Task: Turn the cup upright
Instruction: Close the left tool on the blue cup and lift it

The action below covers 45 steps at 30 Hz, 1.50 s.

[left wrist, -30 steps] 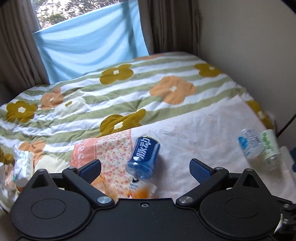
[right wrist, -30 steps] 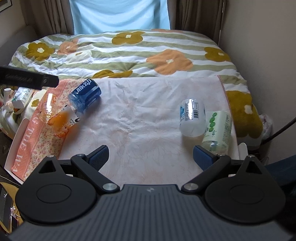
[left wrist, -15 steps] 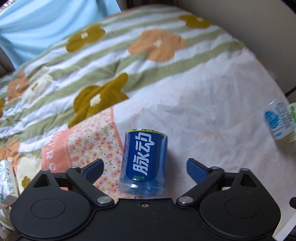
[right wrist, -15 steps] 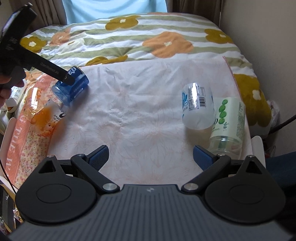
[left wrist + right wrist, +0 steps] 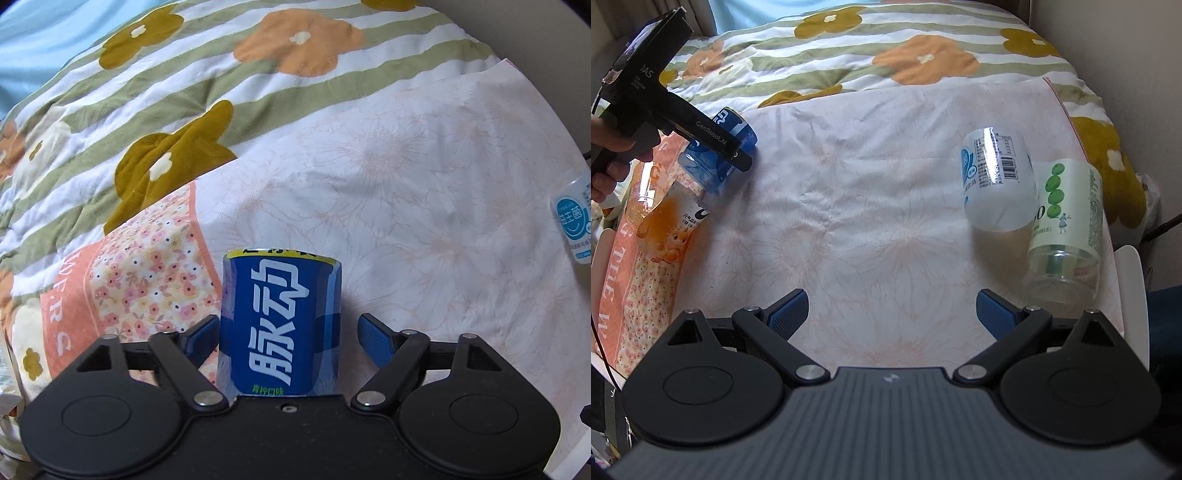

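A blue cup (image 5: 281, 325) with white lettering lies on its side on the bed cloth. My left gripper (image 5: 288, 332) is open around it, one finger at each side, a small gap on the right. In the right wrist view the cup (image 5: 718, 155) lies at the far left under the left gripper's body (image 5: 665, 110). My right gripper (image 5: 891, 314) is open and empty above the pale cloth (image 5: 868, 221). A white-label cup (image 5: 997, 184) and a green-label cup (image 5: 1065, 229) lie on their sides at the right.
An orange-tinted clear cup (image 5: 670, 221) lies just below the blue one on a floral orange cloth (image 5: 147, 266). A flowered striped quilt (image 5: 221, 92) covers the bed behind. A wall (image 5: 1126, 55) runs along the right. The white-label cup (image 5: 574, 225) shows at the left view's right edge.
My left gripper has moved down and forward onto the blue cup, and its fingers have narrowed around it. My right gripper has moved slightly forward and stayed open.
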Each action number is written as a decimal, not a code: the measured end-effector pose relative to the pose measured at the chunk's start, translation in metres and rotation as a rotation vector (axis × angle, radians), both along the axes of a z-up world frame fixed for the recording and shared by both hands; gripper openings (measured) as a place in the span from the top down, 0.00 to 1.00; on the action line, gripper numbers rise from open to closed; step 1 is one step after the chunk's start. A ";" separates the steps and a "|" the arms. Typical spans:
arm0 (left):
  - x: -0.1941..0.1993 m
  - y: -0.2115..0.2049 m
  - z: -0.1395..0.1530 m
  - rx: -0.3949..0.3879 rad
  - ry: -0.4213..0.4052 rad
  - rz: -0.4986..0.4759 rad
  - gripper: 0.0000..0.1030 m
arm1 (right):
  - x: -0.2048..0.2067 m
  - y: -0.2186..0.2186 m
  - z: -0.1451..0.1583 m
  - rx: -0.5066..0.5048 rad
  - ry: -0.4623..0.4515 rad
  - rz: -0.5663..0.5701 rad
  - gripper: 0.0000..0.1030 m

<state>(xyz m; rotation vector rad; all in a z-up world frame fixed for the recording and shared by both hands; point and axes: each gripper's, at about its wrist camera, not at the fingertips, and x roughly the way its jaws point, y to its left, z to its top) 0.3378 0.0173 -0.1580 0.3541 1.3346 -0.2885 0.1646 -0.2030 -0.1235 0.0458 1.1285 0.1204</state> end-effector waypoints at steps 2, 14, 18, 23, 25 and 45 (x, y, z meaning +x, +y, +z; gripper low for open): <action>0.002 -0.001 -0.003 0.010 0.005 0.001 0.33 | 0.001 -0.001 -0.001 0.002 0.001 -0.003 0.00; -0.009 -0.019 0.020 0.001 -0.047 -0.014 0.34 | 0.000 -0.009 0.004 0.014 -0.004 -0.011 0.00; -0.024 -0.029 0.036 -0.027 -0.064 -0.010 0.34 | -0.002 -0.013 0.011 0.016 -0.019 -0.013 0.00; -0.058 -0.037 0.052 -0.077 -0.050 0.013 0.34 | -0.009 -0.020 0.022 0.014 -0.041 -0.010 0.00; -0.073 -0.039 0.055 -0.089 -0.045 0.024 0.34 | -0.013 -0.023 0.026 0.013 -0.047 -0.008 0.00; -0.189 -0.094 0.031 -0.198 -0.013 0.169 0.34 | -0.060 -0.061 0.030 -0.030 -0.059 -0.052 0.00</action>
